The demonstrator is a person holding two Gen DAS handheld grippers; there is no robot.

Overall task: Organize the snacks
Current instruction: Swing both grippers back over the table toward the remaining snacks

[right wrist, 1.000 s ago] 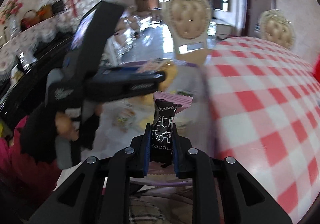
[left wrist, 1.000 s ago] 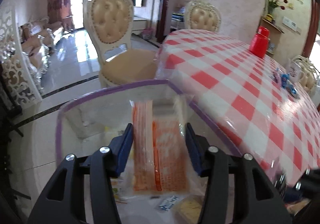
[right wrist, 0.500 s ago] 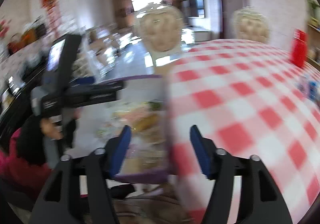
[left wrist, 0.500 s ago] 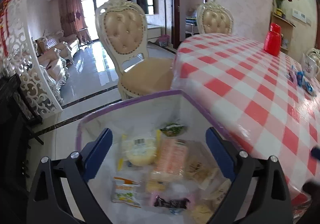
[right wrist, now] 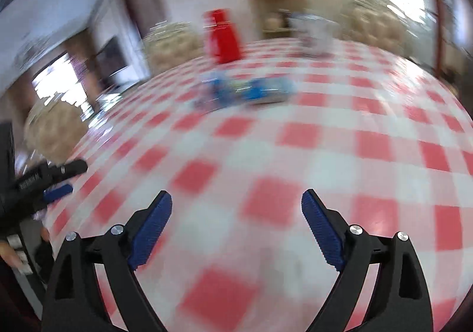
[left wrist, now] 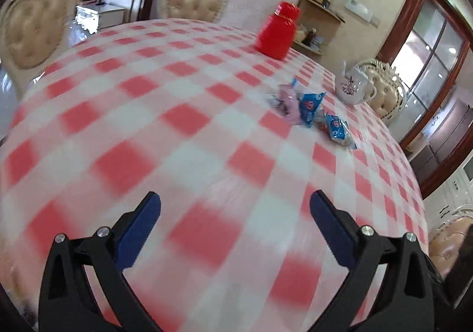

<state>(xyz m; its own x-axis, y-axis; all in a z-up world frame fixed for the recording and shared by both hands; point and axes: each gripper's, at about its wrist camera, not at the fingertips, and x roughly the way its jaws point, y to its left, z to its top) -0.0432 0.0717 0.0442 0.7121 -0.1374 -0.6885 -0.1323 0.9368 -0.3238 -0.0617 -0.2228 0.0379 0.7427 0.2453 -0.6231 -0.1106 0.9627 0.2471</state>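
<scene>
Snacks in shiny blue and pink plastic wrappers [left wrist: 307, 108] lie in a little bunch on the round worktop with the red-and-white checked cloth [left wrist: 183, 136]. In the left wrist view they sit just in front of the red plastic jar with a red lid [left wrist: 277, 31], a bit to its right, waiting to be picked up. A white teapot with flowers on it [left wrist: 351, 86] stands to the right of the jar. The left tool [left wrist: 235, 210] is still spreading wide, with nothing between its blue pads, so I think it is ready to grab.

In the right wrist view all is blurry. The blue snacks [right wrist: 251, 90] lie in front of the red jar [right wrist: 221, 36]. The right tool [right wrist: 236, 210] is spreading wide too, and it is empty. Both tools point toward the snacks, well apart from them.
</scene>
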